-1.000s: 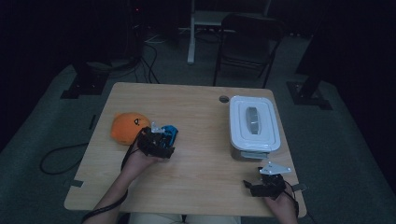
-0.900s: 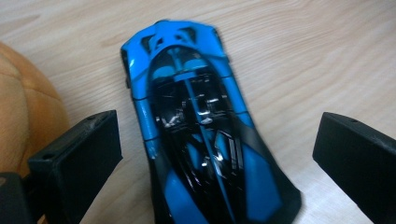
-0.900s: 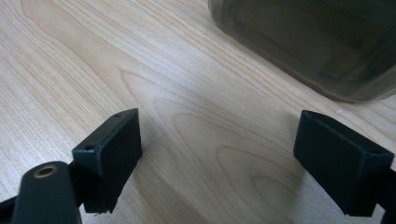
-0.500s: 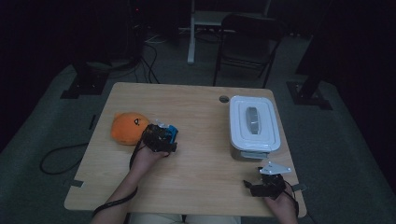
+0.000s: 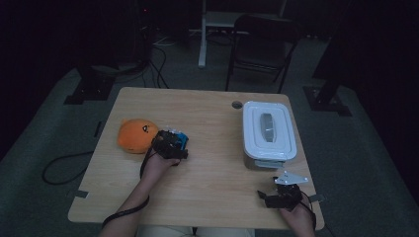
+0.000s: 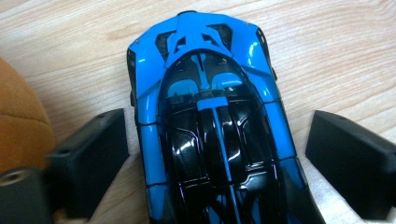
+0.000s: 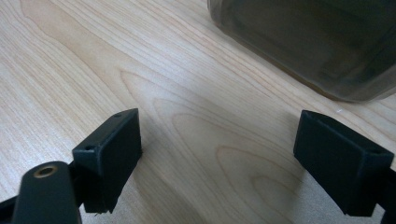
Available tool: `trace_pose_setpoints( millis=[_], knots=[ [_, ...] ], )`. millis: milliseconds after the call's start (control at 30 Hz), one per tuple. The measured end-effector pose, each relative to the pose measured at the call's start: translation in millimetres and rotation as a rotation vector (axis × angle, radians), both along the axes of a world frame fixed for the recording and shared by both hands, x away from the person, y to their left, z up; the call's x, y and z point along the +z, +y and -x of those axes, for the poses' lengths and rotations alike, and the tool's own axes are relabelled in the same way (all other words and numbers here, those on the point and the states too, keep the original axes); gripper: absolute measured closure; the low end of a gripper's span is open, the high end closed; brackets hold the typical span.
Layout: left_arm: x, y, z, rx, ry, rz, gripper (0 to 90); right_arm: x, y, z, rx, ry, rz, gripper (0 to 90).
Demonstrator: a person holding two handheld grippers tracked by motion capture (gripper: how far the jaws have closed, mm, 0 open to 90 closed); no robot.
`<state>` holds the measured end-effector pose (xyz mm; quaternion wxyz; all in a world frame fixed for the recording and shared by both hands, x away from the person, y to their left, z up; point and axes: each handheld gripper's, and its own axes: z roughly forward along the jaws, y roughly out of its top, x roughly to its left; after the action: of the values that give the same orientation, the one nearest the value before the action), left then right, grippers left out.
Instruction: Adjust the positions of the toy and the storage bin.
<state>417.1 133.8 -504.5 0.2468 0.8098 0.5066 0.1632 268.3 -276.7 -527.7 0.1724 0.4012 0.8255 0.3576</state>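
A blue and black toy car [image 6: 212, 126] lies on the tabletop [image 5: 212, 173] in its left half, about midway between the far and near edges. The left tongs [image 5: 172, 143] straddle it: seen along the left tongs' own view, the car sits between the two black jaws with a sliver of wood showing on either side, so the pads do not press on it yet. The jaws have just been closing in around the car. In the high view the car [image 5: 179, 136] peeks out just past the tongs, on the side toward the far edge.

Just beside the car, toward the left edge, rests an orange plush toy [image 5: 137, 136]; its fuzzy orange flank [image 6: 21, 121] shows right next to one jaw in the left gripper view.

Over in the right half stands a clear box with a white lid [image 5: 268, 129], its long side running along the right edge; the lid is on. A small round hole [image 5: 237, 104] sits in the wood near the far edge, just left of the box.

The right tongs [image 5: 269, 196] rest low by the near right corner, jaws spread wide with nothing but bare wood between them, the box's clear wall [image 7: 308, 42] ahead of them.
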Motion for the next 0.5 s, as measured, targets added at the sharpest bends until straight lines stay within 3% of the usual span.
trace_pose_setpoints(
  millis=[133,300,500],
  knots=[
    [-1.9,3.2,0.5,0.012,-0.007,0.011,20.7,0.0,-0.1,0.0,-0.003,0.0,0.0,14.7],
    [-0.9,5.3,1.4,0.008,-0.011,0.03,23.1,0.0,-0.1,-0.1,-0.004,0.0,0.0,14.8],
    [2.8,7.9,5.8,-0.034,-0.009,0.032,25.9,0.0,-0.3,-0.1,-0.007,0.0,0.0,14.8]
  ],
)
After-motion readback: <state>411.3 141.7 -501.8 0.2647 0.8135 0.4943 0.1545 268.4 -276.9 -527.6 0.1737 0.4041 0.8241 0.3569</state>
